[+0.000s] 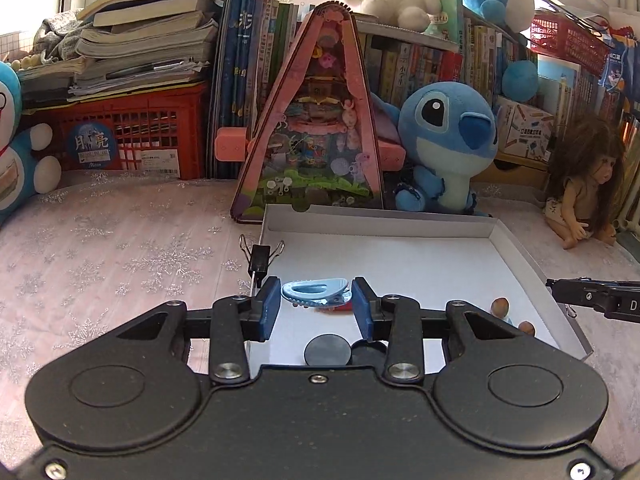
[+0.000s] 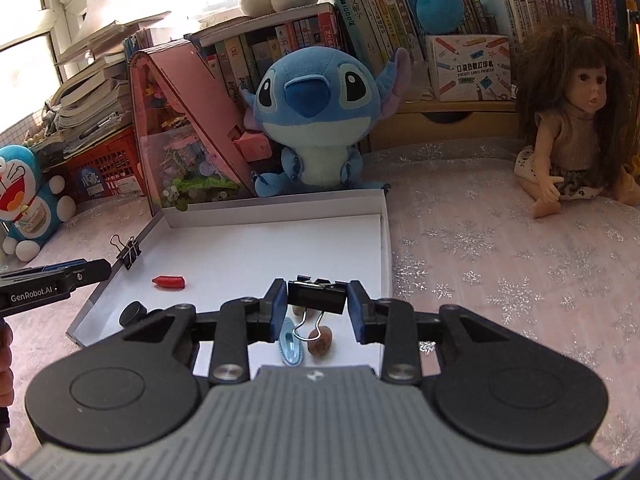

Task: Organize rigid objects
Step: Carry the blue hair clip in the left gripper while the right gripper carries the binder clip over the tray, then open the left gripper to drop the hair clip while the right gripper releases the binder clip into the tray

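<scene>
A shallow white box lid [image 1: 472, 226] [image 2: 276, 205] lies on the pink cloth. My left gripper [image 1: 316, 306] is shut on a light blue hair clip [image 1: 314, 290], held over the lid's left part. My right gripper [image 2: 318, 306] is shut on a black binder clip [image 2: 317, 295], held over the lid's near right part. In the lid lie a red cap-like piece [image 2: 170, 281], black round discs [image 1: 328, 351] [image 2: 134, 314], two brown nuts [image 1: 501, 306] [image 2: 320, 341] and a small blue hair clip [image 2: 290, 342]. Another black binder clip [image 1: 261, 258] [image 2: 128, 252] grips the lid's left wall.
A pink triangular toy house [image 1: 316, 120], a blue Stitch plush [image 1: 448, 140] [image 2: 316, 108] and bookshelves stand behind the lid. A doll [image 2: 576, 120] sits at the right, a Doraemon plush [image 2: 28, 196] and a red crate [image 1: 132, 136] at the left.
</scene>
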{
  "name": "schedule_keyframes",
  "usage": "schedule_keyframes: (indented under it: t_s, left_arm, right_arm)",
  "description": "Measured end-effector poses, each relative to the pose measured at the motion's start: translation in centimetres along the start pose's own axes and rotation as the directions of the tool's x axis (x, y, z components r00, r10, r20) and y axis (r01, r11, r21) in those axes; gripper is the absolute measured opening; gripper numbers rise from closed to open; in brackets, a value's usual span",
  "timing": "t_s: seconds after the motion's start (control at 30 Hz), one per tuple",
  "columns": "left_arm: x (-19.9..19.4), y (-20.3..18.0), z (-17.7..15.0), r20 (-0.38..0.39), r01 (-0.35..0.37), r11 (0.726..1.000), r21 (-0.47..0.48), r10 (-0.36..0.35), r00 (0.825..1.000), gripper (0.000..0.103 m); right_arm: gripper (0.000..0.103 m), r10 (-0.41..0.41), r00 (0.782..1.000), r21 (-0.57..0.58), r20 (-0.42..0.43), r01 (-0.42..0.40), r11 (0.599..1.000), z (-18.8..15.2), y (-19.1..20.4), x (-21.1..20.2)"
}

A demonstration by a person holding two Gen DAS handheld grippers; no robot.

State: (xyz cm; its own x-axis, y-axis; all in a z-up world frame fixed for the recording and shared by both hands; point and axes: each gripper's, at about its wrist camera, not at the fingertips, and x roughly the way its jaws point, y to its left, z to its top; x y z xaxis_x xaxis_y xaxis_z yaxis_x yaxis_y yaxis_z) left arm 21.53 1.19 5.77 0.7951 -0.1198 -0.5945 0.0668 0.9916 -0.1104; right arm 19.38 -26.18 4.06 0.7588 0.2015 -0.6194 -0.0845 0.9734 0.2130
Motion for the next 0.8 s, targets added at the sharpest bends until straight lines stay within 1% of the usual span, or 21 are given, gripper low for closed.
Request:
schedule_keyframes:
  t_s: [0.13,0.33,0.5,0.63,0.8]
  left_arm:
    - [2.3,0.2,0.7,-0.041,-0.010,1.000,-0.015,0.009,0.999,0.036]
    - [4.5,-0.1,0.6,-0.064,-0.027,1.000,0.008,0.027,0.998,0.036]
    - [5.5,-0.4,-0.2,-0.085,-0.027,0.999,0.026,0.029,0.996,0.036]
    - [6.0,-0.7,-0.6,-0.092,-0.030,0.999,0.040,0.034,0.995,0.036]
    - [6.5,-0.7,-0.9,-0.101,-0.035,0.999,0.039,0.039,0.994,0.036]
  right_arm:
    - [0.037,0.000,0.999,0.050,-0.036,0.002,0.999,0.9,-0.9,1.8]
    - [0.038,-0.028,0.997,0.042,-0.068,0.031,0.999,1.0,-1.0,3.9]
    - [0.038,-0.038,0.996,0.033,-0.087,0.041,0.999,0.5,-0.8,4.9]
    - [0.038,-0.031,0.995,0.026,-0.096,0.033,0.999,0.3,-0.7,5.3]
    - [0.038,-0.029,0.994,0.023,-0.106,0.031,0.999,0.0,-0.6,5.7]
